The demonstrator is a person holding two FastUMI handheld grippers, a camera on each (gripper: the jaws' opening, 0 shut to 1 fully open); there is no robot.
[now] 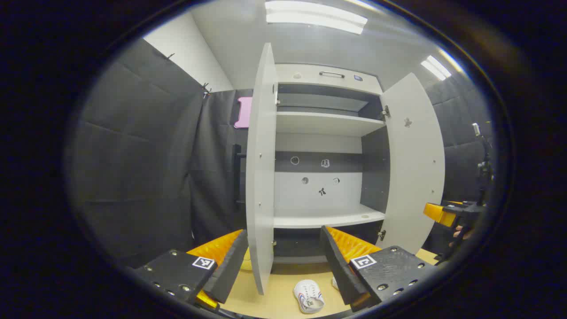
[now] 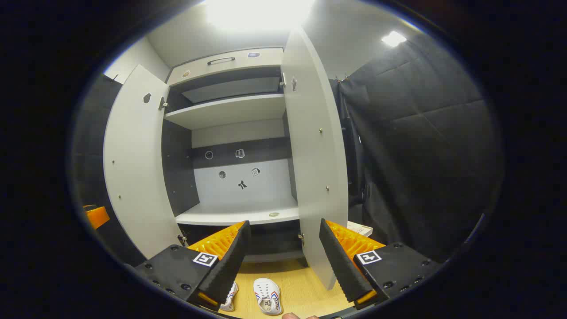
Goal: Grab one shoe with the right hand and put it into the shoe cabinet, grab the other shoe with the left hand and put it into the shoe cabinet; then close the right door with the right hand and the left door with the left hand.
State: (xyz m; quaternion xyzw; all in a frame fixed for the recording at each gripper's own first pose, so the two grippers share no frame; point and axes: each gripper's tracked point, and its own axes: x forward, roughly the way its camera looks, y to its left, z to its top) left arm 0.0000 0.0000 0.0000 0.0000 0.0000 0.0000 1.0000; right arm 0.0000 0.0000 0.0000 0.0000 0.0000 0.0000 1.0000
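Right gripper (image 2: pixel 283 257) first: its fingers (image 2: pixel 228 261) stand wide apart with nothing between them, poised above the wooden floor (image 2: pixel 301 288). Below them sit 2 shoes: 1 shoe (image 2: pixel 268 296) lies in the gap, sole-side hidden, opening up; the other shoe (image 2: pixel 229 297) peeks out from behind the left-hand finger. That spread looks like readiness for a grab, I'd say, since neither shoe is lifted yet.

Left gripper (image 1: pixel 283 261) now: fingers (image 1: pixel 230 263) equally splayed and empty, held up facing the shoe cabinet (image 1: pixel 325 133), likely waiting its turn.

Both doors hang open, which makes sense: the shelves must stay reachable until both shoes are in. The left door (image 1: pixel 261 177) stands edge-on just ahead of the left gripper; the right door (image 2: pixel 314 155) juts out in front of the right one. The lower shelf (image 2: pixel 239 215) is bare apart from a small round thing near its edge.

The shoes themselves: small, white, low-cut, with red and blue stripes along the sides.
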